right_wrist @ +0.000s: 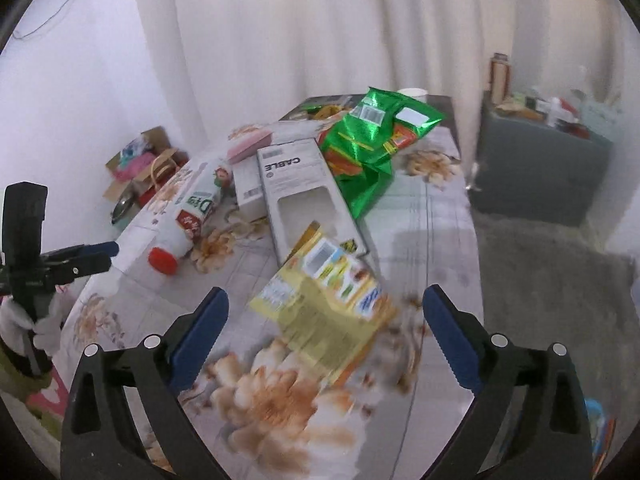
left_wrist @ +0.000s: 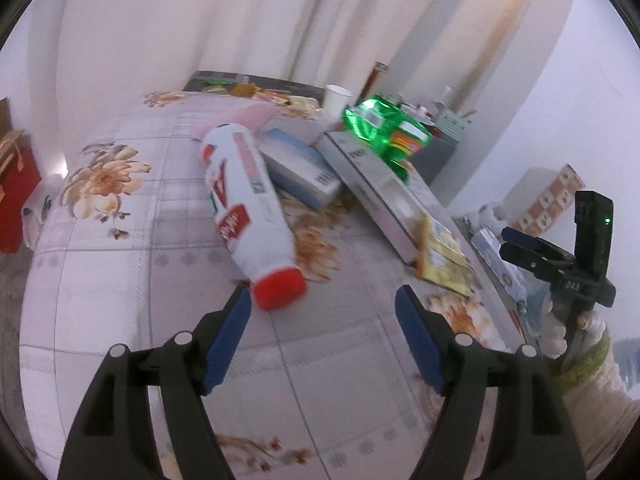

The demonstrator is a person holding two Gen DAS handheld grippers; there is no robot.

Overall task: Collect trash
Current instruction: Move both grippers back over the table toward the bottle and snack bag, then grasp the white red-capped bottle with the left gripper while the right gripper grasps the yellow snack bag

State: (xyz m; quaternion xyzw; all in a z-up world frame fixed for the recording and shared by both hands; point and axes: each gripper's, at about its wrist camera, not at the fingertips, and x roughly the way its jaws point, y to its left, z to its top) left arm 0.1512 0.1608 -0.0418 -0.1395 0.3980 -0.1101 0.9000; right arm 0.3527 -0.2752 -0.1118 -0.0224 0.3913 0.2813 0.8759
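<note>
A white bottle [left_wrist: 244, 204] with a red cap lies on the floral tablecloth [left_wrist: 120, 272]; its cap sits just beyond my open left gripper [left_wrist: 322, 300], near the left finger. It also shows in the right wrist view [right_wrist: 188, 216]. My open right gripper [right_wrist: 324, 300] hovers over a yellow snack packet [right_wrist: 324, 304], which lies between the fingers' line. Behind it lie a grey cable box [right_wrist: 304, 200], a green foil bag [right_wrist: 368, 144], a small white box [right_wrist: 248, 188] and a pink item [right_wrist: 250, 144]. The right gripper shows in the left wrist view [left_wrist: 510, 242].
A paper cup [left_wrist: 336, 98] and a dark tray of items [left_wrist: 248, 84] sit at the table's far end. A grey cabinet [right_wrist: 536, 160] with clutter stands right of the table, over grey carpet [right_wrist: 552, 280]. A red bag [left_wrist: 16, 192] and open cardboard box [right_wrist: 136, 160] sit left.
</note>
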